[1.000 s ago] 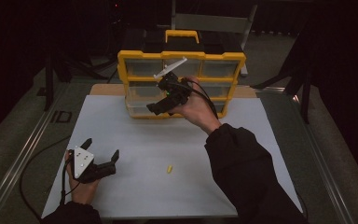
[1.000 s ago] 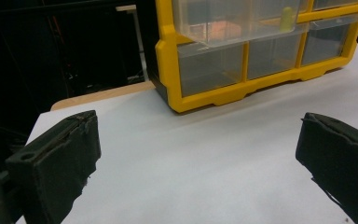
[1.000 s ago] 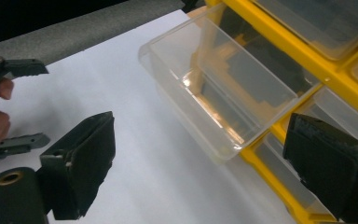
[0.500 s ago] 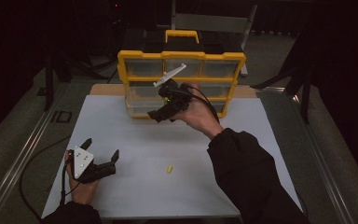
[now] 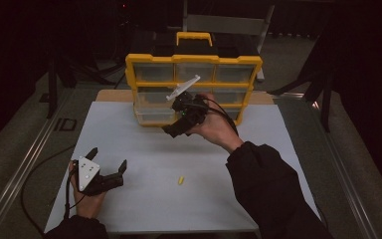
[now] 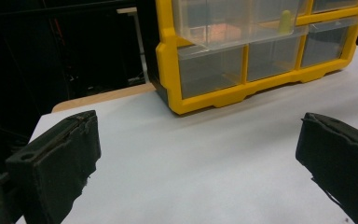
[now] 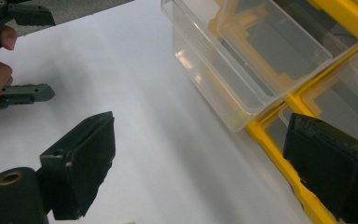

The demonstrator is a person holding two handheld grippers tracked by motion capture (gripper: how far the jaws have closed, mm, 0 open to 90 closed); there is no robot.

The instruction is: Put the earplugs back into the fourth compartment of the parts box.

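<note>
A yellow organizer (image 5: 194, 62) with clear drawers stands at the back of the white table. One clear drawer (image 7: 242, 60) at its left side is pulled out. My right gripper (image 5: 178, 117) hovers open just in front of that drawer, with nothing between its jaws (image 7: 205, 163). Through the drawer's clear front a pale yellow piece (image 6: 285, 21) shows. A small yellow piece (image 5: 181, 180) lies on the table's near middle. My left gripper (image 5: 108, 159) rests open at the near left, empty (image 6: 196, 158), and faces the organizer (image 6: 261, 84).
The white sheet (image 5: 144, 209) covers most of the table, with a wooden edge (image 5: 114, 94) showing at the back. A cable (image 5: 40, 174) trails off the left side. The surroundings are dark, with a chair (image 5: 229, 25) behind the organizer.
My right gripper has come a little nearer and lower, away from the organizer's upper drawers. The left gripper and the small yellow piece have stayed put.
</note>
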